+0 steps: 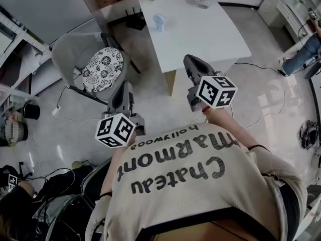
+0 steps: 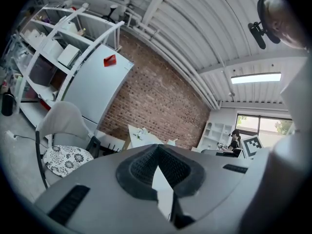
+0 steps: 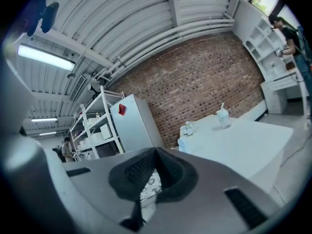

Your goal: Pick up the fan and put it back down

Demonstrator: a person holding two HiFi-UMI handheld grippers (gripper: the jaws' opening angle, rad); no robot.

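One white table (image 1: 200, 34), one chair (image 1: 67, 54), three small items (image 1: 158, 22) on the table, two grippers (image 1: 125, 88) (image 1: 191, 61).

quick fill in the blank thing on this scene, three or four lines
1. The light blue fan stands on the white ___.
2. The left tool and the right tool both have their jaws ___, with nothing between them.
3. The far wall is built of ___.
4. The patterned cushion lies on a ___.

Missing words: table; shut; brick; chair
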